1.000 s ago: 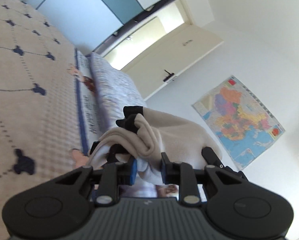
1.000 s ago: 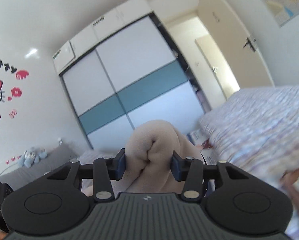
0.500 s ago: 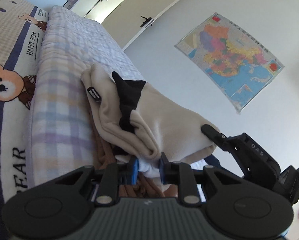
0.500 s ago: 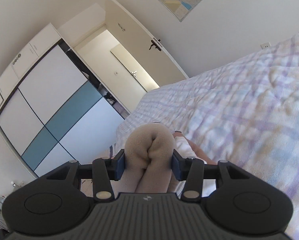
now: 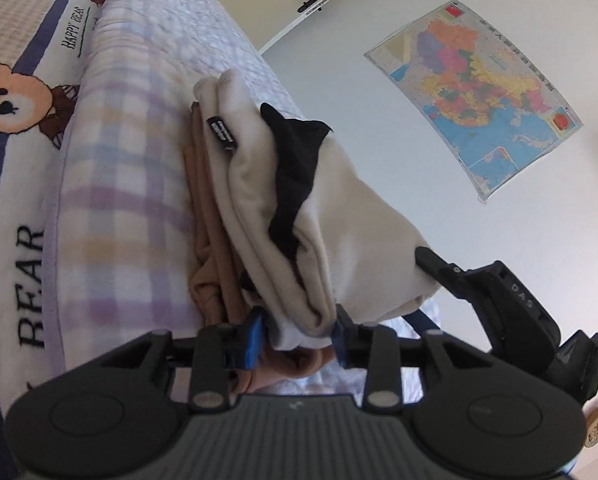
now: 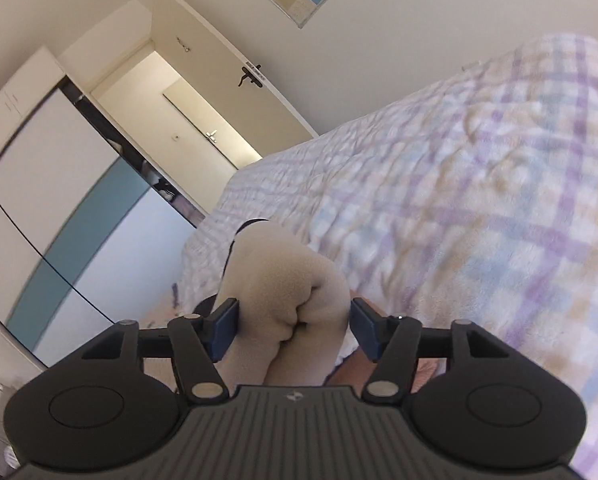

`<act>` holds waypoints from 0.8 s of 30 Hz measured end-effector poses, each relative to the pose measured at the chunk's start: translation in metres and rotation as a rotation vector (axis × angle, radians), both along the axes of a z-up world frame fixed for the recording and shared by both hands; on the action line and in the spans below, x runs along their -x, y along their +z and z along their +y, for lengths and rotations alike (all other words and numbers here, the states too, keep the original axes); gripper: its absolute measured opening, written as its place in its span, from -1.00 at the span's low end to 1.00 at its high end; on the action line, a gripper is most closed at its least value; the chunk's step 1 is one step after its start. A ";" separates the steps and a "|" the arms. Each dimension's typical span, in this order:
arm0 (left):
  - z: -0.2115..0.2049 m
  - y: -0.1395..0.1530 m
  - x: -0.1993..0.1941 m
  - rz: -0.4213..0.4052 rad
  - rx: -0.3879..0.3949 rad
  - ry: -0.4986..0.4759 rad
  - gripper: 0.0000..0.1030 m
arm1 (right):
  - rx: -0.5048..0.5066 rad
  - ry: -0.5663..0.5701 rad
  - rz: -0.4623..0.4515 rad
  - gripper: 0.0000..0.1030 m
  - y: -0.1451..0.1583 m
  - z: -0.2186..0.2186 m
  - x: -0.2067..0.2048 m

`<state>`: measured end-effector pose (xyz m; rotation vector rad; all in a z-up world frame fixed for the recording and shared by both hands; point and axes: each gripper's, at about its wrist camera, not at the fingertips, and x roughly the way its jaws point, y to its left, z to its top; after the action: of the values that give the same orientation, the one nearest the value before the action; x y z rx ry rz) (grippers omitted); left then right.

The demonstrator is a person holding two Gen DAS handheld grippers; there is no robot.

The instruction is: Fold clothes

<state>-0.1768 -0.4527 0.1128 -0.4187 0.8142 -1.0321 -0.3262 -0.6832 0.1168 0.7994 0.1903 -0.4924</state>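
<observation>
A folded cream fleece garment with a black collar and a small black label lies on a tan garment on the plaid quilt. My left gripper has its blue pads against one end of the cream garment, jaws slightly parted. The right gripper's black body shows at the garment's far end. In the right wrist view my right gripper has its jaws spread, and the cream fleece sits between the pads with small gaps on both sides.
A bear-print blanket covers the bed left of the quilt. A wall map hangs on the white wall. A door and a white and teal wardrobe stand beyond the bed.
Both grippers brought the folded cream garment down onto the tan garment on the quilt. The jaws of both have widened, loosening their hold on the fleece.
</observation>
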 end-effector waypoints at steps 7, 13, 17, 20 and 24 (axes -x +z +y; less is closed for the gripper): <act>-0.002 -0.018 -0.001 0.032 -0.045 0.000 -0.18 | 0.052 -0.067 0.060 0.45 -0.001 0.004 0.002; -0.002 -0.017 0.002 -0.003 -0.091 0.012 -0.03 | 0.327 -0.211 0.116 0.49 0.030 0.033 -0.001; -0.006 -0.015 0.003 -0.033 -0.115 0.008 0.02 | 0.411 -0.097 -0.008 0.27 0.042 0.048 -0.006; -0.008 -0.013 0.002 -0.036 -0.123 0.002 0.03 | 0.377 -0.037 0.037 -0.48 0.037 0.047 -0.021; -0.012 -0.014 0.002 -0.043 -0.145 -0.008 0.05 | 0.337 0.012 0.213 -0.50 0.015 0.035 -0.044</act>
<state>-0.1786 -0.4642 0.0987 -0.2688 0.8470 -0.9796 -0.2821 -0.6484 0.1321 0.4161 0.3003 -0.5804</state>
